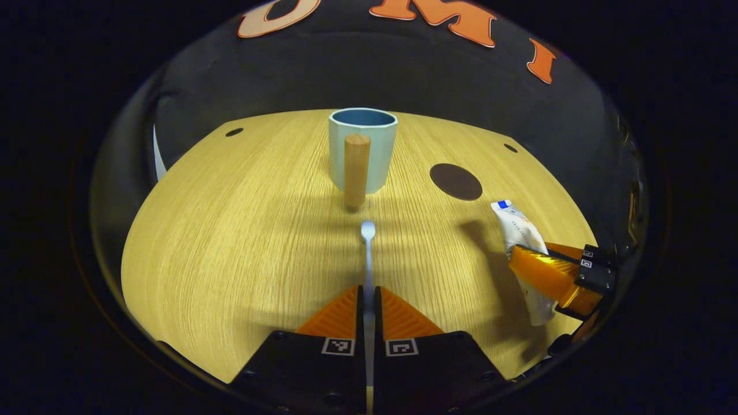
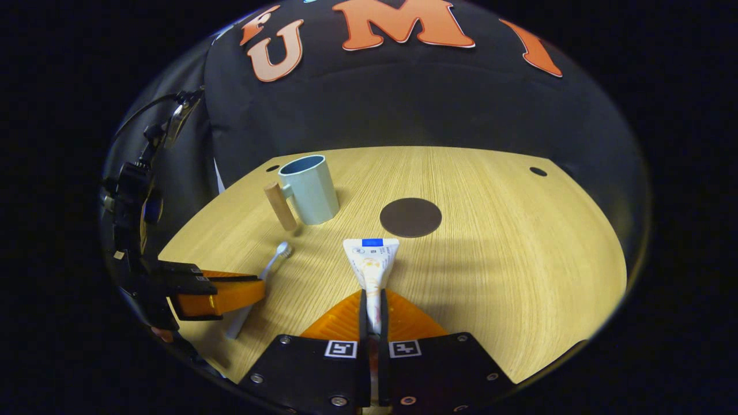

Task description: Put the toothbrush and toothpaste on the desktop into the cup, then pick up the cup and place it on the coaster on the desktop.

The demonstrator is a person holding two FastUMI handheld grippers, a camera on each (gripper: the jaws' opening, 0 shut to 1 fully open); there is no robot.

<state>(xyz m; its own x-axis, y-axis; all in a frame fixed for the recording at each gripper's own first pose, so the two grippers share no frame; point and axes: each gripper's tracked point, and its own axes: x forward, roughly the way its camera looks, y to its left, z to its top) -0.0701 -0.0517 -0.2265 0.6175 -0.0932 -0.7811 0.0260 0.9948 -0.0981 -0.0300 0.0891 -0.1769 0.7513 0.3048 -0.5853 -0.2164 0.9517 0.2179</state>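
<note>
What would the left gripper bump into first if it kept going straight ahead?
Probably the cup's wooden handle. The left gripper, shut on the toothbrush, points right at it, with the cup just behind. The brush head would likely touch first.

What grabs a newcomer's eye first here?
Each gripper is clamped on something: the left gripper holds the toothbrush, the right gripper the toothpaste. Beyond them on the wooden desk, the pale blue cup with its wooden handle stands upright and empty-looking, the dark round coaster apart to its right.
</note>
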